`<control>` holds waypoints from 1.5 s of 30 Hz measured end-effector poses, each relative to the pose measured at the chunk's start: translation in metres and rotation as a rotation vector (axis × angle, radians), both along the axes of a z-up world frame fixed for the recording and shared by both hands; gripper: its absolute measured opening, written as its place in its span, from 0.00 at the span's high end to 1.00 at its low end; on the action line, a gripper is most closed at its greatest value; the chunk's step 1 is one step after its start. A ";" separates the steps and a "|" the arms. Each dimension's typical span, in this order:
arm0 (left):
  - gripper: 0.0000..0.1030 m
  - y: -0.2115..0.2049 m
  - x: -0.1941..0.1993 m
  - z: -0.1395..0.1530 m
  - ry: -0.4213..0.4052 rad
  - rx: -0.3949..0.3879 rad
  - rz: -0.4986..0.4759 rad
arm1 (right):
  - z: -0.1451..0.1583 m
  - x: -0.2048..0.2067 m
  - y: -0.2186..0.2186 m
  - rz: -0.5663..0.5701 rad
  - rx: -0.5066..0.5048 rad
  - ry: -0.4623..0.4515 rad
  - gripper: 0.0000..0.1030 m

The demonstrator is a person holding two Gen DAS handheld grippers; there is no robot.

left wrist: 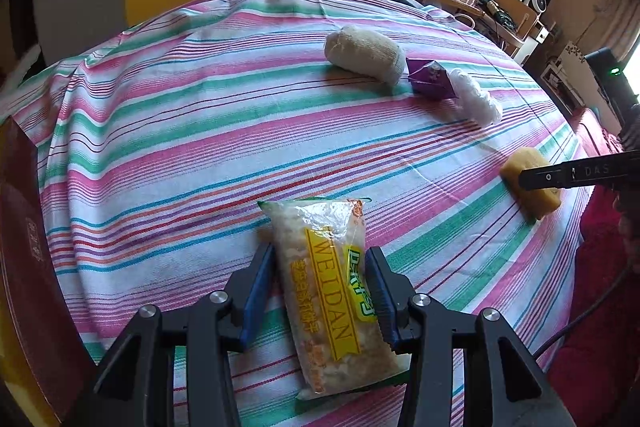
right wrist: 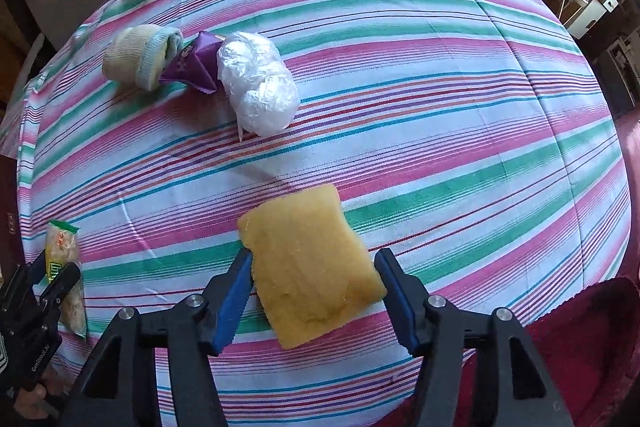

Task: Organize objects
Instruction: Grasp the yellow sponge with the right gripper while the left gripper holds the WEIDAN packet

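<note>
A clear and yellow snack packet (left wrist: 328,291) lies on the striped cloth between the fingers of my left gripper (left wrist: 320,267); the jaws are open around it, close to its sides. A yellow sponge (right wrist: 310,267) lies between the fingers of my right gripper (right wrist: 314,267), jaws open, the left pad close to its edge. A rolled cream sock (left wrist: 364,53), a purple packet (left wrist: 430,77) and a white plastic bundle (left wrist: 476,97) lie together at the far side. The sponge (left wrist: 528,187) and right gripper also show in the left wrist view.
The striped cloth (left wrist: 200,147) covers a table. A dark red box (left wrist: 24,247) stands at the left edge. A red fabric (right wrist: 580,327) lies at the right edge. Shelves and clutter stand beyond the far right.
</note>
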State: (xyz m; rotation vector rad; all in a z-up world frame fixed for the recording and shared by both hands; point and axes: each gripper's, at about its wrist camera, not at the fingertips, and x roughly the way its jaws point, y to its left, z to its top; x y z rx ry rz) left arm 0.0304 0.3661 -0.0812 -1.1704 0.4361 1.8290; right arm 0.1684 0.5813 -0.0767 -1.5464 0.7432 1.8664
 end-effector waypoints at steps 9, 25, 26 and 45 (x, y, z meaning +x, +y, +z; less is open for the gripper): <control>0.57 -0.005 0.002 0.000 0.010 0.014 -0.004 | -0.003 0.017 0.011 -0.066 -0.057 0.067 0.40; 0.59 -0.010 0.004 -0.001 0.028 0.028 -0.004 | 0.025 0.060 0.026 -0.162 -0.080 0.448 0.43; 0.59 -0.010 0.004 -0.001 0.030 0.029 -0.005 | 0.036 0.060 0.035 -0.185 -0.079 0.511 0.43; 0.60 -0.017 0.002 0.000 0.010 0.053 0.008 | 0.022 0.041 0.027 -0.240 -0.089 0.402 0.43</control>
